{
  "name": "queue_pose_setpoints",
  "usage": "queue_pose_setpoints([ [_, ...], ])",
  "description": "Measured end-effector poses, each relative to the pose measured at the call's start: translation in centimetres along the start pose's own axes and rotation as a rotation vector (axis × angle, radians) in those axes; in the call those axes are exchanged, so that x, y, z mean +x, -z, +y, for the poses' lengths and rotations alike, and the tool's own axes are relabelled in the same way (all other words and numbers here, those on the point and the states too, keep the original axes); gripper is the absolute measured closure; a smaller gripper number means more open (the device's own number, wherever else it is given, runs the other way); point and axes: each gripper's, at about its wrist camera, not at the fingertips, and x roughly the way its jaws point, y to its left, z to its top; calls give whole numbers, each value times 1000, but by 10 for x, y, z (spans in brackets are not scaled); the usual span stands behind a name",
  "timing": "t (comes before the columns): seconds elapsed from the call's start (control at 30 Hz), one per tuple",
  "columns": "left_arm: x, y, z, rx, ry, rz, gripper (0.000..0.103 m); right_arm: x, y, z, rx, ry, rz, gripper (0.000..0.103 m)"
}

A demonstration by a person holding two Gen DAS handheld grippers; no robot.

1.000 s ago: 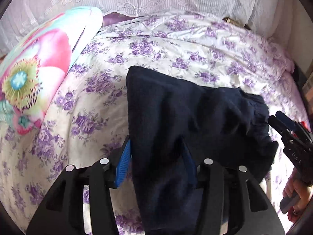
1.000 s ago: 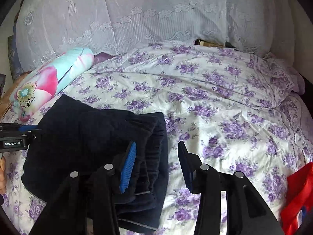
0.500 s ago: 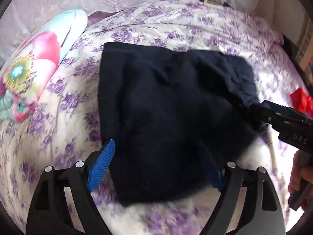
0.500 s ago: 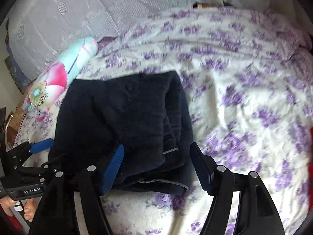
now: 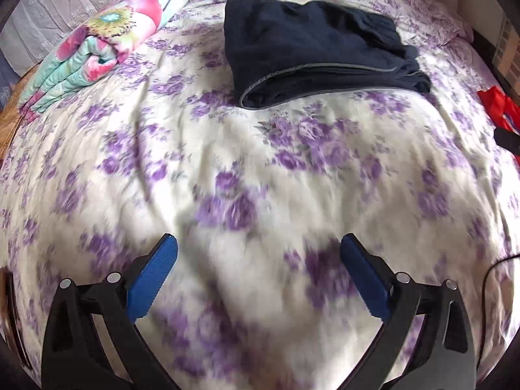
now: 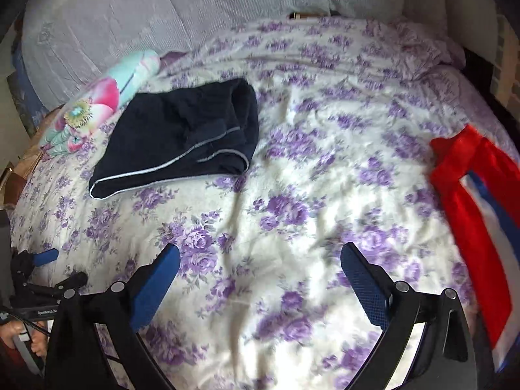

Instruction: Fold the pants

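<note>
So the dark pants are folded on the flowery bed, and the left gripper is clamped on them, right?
Not quite. The dark pants do lie folded on the flowery bed, but the left gripper is open, apart from them and holding nothing, as the left wrist view shows.

In the left wrist view, motion blur smears the purple-flowered white bedspread (image 5: 247, 175) toward six o'clock. A bright red fabric piece (image 5: 497, 107) is cut off at three o'clock. In the right wrist view, the red, white and blue cloth (image 6: 471, 195) runs blurred past the edge at four o'clock. The black left gripper (image 6: 48, 271) is half cropped at eight o'clock.
</note>
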Motion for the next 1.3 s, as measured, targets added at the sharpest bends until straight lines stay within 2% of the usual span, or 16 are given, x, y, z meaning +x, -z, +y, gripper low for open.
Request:
queue_pose_setpoints([
  [0.1, -29, 12, 15, -35, -44, -97, 5, -33, 21, -14, -37, 38, -100, 4],
  [0.13, -33, 16, 20, -44, -61, -102, 5, -36, 30, -21, -36, 46, -104, 4],
  [0.23, -24, 26, 37, -86, -102, -37, 5, -31, 44, -36, 12, 56, -46, 4],
  [0.3, -25, 35, 42, -120, -91, -13, 5, -40, 41, -34, 37, 34, -96, 4],
  [0.37, -34, 38, 40, -129, -92, -54, 5, -54, 37, -22, 8, 44, -165, 4],
  [0.43, -39, 31, 33, -105, -95, -77, 5, -50, 28, -8, -38, 46, -194, 4],
  [0.57, -33, 15, 13, -36, -89, -58, 5, -30, 29, 10, -47, -5, -124, 4],
  [0.67, -45, 11, 3, -24, -77, -92, 5, -27, 43, 25, -60, -41, -121, 4],
  [0.87, -65, 5, -13, 22, -99, -133, 5, -36, 72, 42, -156, -34, -168, 4],
  [1.03, -57, 15, -12, 14, -113, -111, 5, -29, 74, 40, -143, -39, -120, 4],
  [1.13, -53, 18, -6, -12, -114, -99, 5, -30, 70, 40, -144, -34, -121, 4],
  [1.3, -59, 8, 2, -54, -124, -98, 5, -34, 53, 44, -162, -31, -108, 4],
])
